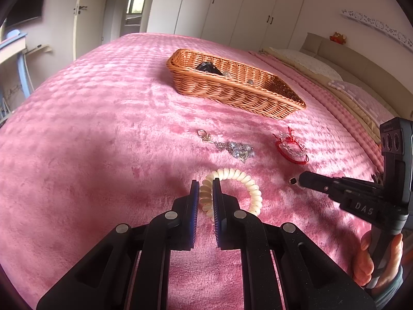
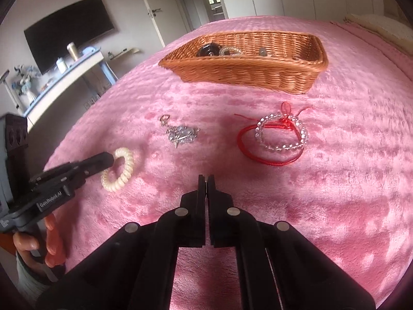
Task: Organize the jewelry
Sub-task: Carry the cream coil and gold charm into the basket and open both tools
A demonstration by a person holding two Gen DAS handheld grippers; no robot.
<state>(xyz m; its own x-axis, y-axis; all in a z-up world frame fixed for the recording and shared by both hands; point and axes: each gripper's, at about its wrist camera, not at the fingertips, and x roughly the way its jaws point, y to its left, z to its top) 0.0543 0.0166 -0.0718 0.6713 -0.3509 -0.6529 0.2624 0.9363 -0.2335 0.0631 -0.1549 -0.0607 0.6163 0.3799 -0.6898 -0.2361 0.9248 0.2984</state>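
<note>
A cream spiral bracelet (image 1: 247,183) lies on the pink bedspread; my left gripper (image 1: 206,190) is shut on its near left side, as the right wrist view (image 2: 121,166) also shows. My right gripper (image 2: 206,180) is shut on a small dark ring (image 1: 293,180), hidden in its own view. A silver crystal keychain (image 1: 232,147) (image 2: 180,133) and a clear bead bracelet with red cord (image 1: 293,147) (image 2: 278,134) lie beyond. The wicker basket (image 1: 232,93) (image 2: 247,69) holds a dark item and a few pieces.
The pink bedspread (image 1: 103,142) covers the bed. Pillows (image 1: 309,64) lie at the right. A desk with a TV (image 2: 69,36) above it stands at the left, wardrobes behind.
</note>
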